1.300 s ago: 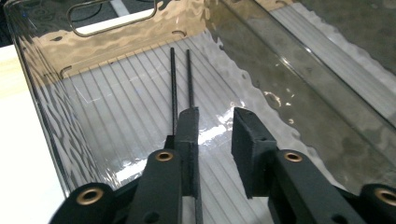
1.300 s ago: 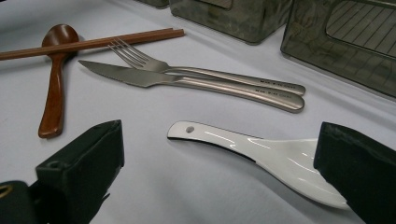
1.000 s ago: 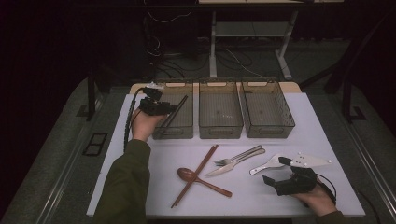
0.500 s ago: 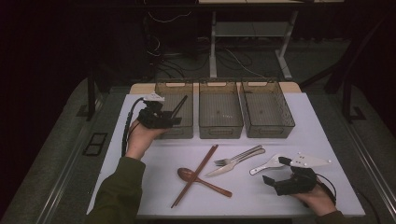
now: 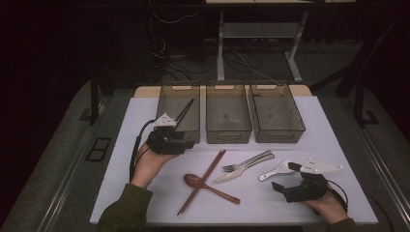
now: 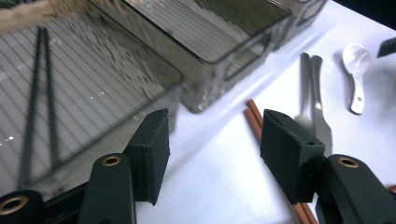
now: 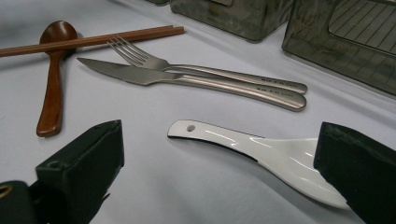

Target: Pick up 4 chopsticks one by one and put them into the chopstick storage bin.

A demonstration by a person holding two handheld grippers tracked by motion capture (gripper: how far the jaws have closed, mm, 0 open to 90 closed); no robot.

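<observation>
1. My left gripper (image 6: 210,154) has just been opening its jaws, and nothing is between them.
2. The black chopsticks (image 6: 39,98) lie in the left bin (image 5: 164,99), behind me now.
3. The brown chopsticks (image 5: 202,181) come next, I think. They lie ahead, long way slanting toward the bins, nearest my left hand.
4. My right gripper (image 7: 215,177) stands wide around the white spoon (image 7: 261,154), not pressing it.
5. The wooden spoon (image 5: 209,187) crosses under them. The fork (image 5: 247,161) and knife (image 5: 241,170) lie beside.

Three clear bins (image 5: 228,126) stand in a row at the far side. Near lie two spoons, wooden (image 5: 209,186) and white (image 5: 275,171), one fork (image 5: 247,160), one knife (image 5: 238,172), and two chopstick pairs: brown (image 5: 202,181), black (image 5: 184,111).
</observation>
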